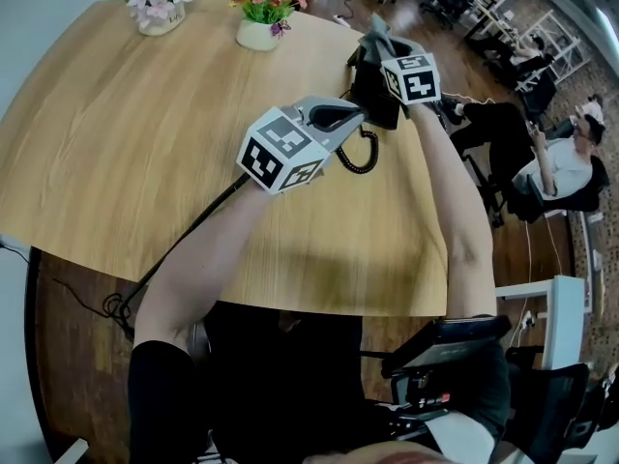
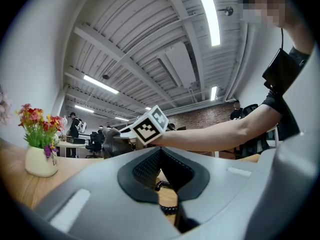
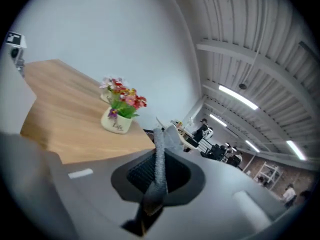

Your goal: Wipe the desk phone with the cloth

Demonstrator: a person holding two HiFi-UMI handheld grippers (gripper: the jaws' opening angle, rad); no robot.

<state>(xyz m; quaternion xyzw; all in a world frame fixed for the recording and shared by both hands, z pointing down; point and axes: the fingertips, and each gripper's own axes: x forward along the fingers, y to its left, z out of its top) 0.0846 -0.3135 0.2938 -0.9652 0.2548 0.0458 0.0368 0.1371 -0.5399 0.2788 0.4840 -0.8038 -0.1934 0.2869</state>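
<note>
Grey cloth [image 3: 160,154] stands pinched between right gripper's [image 3: 157,176] fingers [image 3: 141,170].

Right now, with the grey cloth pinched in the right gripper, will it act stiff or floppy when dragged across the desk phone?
Probably floppy: the cloth is bunched into a narrow fold where the right gripper is shut on it. Likely light, since that pinch alone holds it up at the desk phone. It should drape over edges.

Bare tabletop [image 1: 145,133] lies open at left; flower pot [image 1: 256,35] and coiled cord [image 1: 371,145] flank the desk phone [image 1: 372,97].
</note>
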